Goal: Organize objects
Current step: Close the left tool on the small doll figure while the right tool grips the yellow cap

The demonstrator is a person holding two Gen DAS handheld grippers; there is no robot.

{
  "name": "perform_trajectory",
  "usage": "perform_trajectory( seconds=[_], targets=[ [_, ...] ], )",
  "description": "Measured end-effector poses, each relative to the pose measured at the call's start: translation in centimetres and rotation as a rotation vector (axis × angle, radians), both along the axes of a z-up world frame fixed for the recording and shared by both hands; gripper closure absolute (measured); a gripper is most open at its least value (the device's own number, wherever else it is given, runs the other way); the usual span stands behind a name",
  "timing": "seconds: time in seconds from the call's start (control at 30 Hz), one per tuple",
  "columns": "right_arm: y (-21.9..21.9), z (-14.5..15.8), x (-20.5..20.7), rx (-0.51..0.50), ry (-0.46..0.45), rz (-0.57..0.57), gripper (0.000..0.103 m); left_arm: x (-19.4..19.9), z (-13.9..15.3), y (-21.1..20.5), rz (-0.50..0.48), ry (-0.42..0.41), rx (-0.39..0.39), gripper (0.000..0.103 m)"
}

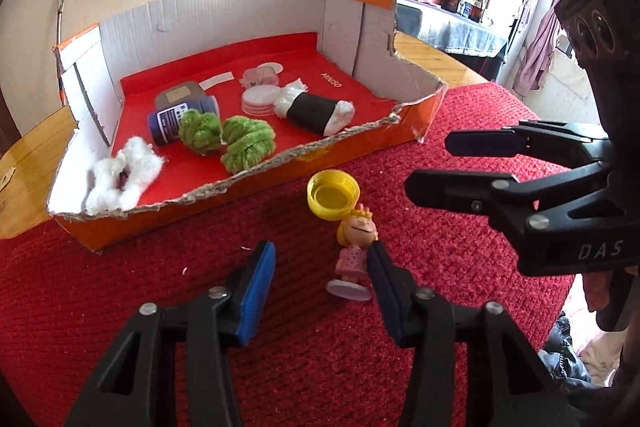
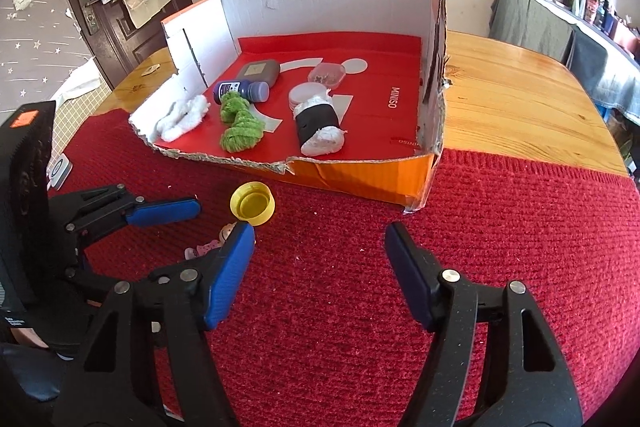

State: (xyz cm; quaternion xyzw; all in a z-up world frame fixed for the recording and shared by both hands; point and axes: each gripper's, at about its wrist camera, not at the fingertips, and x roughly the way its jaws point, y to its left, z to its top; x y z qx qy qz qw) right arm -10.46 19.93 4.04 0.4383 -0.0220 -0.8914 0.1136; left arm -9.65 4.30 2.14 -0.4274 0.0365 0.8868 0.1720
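A small figurine (image 1: 354, 247) in a pink dress lies on the red knitted mat (image 1: 120, 307) between the jaws of my left gripper (image 1: 320, 259). The jaws stand open; the right finger (image 1: 380, 267) is right beside the figurine and the left pad is well clear of it. A yellow bottle cap (image 1: 332, 197) lies open side up just beyond its head. My right gripper (image 2: 320, 239) hovers open over bare mat with nothing between its fingers. In the right wrist view the figurine (image 2: 208, 247) is partly hidden behind my right gripper's left finger (image 2: 232, 267), near the cap (image 2: 253, 205).
A torn orange cardboard box (image 1: 240, 11) with a red floor stands behind the cap. It holds green yarn puffs (image 1: 248, 143), a white fluffy piece (image 1: 124, 183), a purple bottle (image 1: 168, 123), a black roll (image 1: 312, 111) and round pads (image 1: 260, 99). Wooden table (image 2: 520, 99) shows at right.
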Motion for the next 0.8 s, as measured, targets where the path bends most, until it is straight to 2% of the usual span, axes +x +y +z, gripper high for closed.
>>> perform_trajectory(
  seconds=[0.13,0.27,0.47,0.5,0.57,0.63,0.8],
  targets=[
    [-0.5,-0.4,-0.5,-0.003,-0.006,0.008,0.036,0.0,0.0,-0.6,0.021,0.004,-0.023,0.075],
    [-1.3,-0.7,-0.9,0.0,-0.006,0.02,0.036,-0.2,0.1,-1.7,0.042,-0.005,-0.009,0.086],
    [-1.5,-1.1,-1.3,-0.004,-0.009,0.021,0.036,-0.3,0.2,-2.9,0.051,-0.011,0.003,0.087],
    [-1.5,-1.1,-1.3,-0.003,-0.009,0.017,0.036,-0.3,0.2,-2.8,0.042,-0.015,0.009,0.085],
    [-1.1,-1.2,-1.3,-0.004,-0.01,0.004,0.036,-0.2,0.3,-2.4,0.023,-0.016,0.017,0.068],
    [-0.7,-1.2,-1.3,-0.004,-0.013,-0.007,0.036,-0.1,0.7,-1.7,0.007,0.004,0.017,0.056],
    [0.7,-1.2,-1.1,-0.009,-0.016,-0.042,0.036,-0.3,1.2,-0.1,-0.013,0.036,-0.007,0.047]
  ],
)
